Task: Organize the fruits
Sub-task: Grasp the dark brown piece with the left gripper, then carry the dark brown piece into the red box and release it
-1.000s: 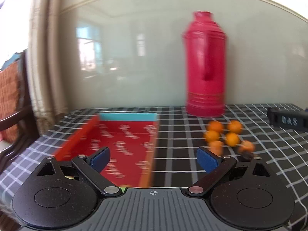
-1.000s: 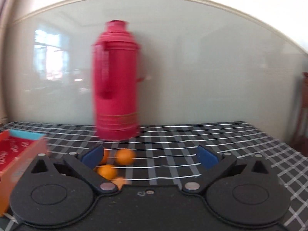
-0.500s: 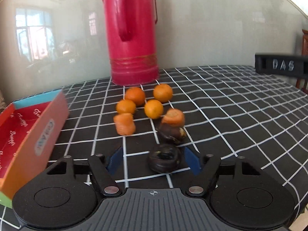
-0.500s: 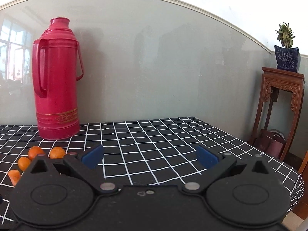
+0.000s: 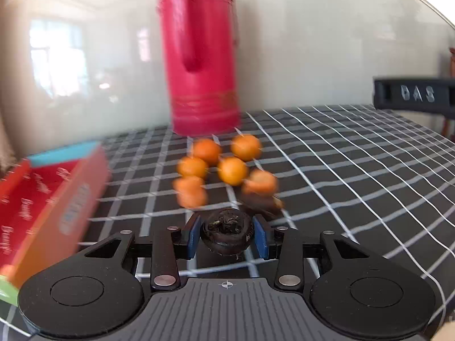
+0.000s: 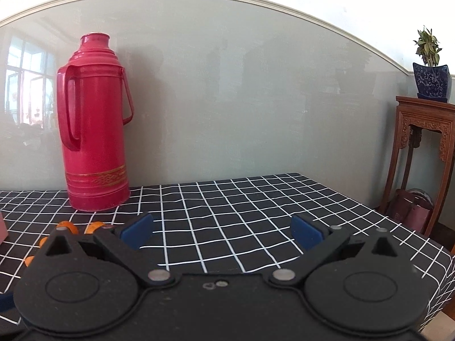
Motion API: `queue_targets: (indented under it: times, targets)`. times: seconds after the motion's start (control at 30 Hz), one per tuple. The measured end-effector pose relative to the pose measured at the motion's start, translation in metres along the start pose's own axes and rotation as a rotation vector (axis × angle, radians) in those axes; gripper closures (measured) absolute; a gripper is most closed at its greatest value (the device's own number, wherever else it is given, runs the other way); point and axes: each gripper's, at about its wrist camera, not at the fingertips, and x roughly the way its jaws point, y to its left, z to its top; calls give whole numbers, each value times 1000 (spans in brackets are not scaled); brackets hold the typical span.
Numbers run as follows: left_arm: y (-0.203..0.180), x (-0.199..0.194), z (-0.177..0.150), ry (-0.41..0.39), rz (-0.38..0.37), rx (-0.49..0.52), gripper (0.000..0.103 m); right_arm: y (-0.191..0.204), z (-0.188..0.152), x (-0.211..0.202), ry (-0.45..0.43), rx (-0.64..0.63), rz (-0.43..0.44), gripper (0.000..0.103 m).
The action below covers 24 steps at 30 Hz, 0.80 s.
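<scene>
Black white-grid tablecloth [image 5: 355,153] against pale wall; red thermos [image 5: 199,56] at back. Red open box [image 5: 42,193] at left, visible interior bare. Left gripper [image 5: 226,237] closing, pads touching dark shrivelled fruit [image 5: 226,234] on cloth. Right gripper [image 6: 221,231] spread, empty. Oranges [image 5: 219,164] clustered beyond. Risk: soft fruit crushes or slips under pinch.

A red thermos [image 6: 95,125] stands on the checked tablecloth [image 6: 256,199] (potted plant [image 6: 430,68] aside).
</scene>
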Motion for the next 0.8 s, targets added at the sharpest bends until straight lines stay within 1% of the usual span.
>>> queue_targets:
  times: [0.07, 0.17, 0.3, 0.4, 0.57, 0.67, 0.8]
  targets:
    - [9, -7, 2, -29, 49, -6, 63, 4, 0, -1, 0, -8, 13, 6]
    - [26, -20, 4, -76, 143, -12, 63, 14, -1, -3, -1, -22, 37, 6]
    - [58, -34, 8, -116, 272, -52, 63, 30, -3, -7, 3, -52, 77, 6]
    - [87, -38, 9, -101, 359, -107, 63, 45, -5, -9, 9, -82, 113, 6]
    - [136, -38, 2, -42, 492, -191, 63, 67, -8, -15, 4, -133, 160, 6]
    - [158, -38, -3, -10, 539, -228, 63, 74, -8, -17, 4, -145, 179, 6]
    - [178, -29, -8, 33, 575, -257, 63, 80, -9, -19, 12, -159, 198, 6]
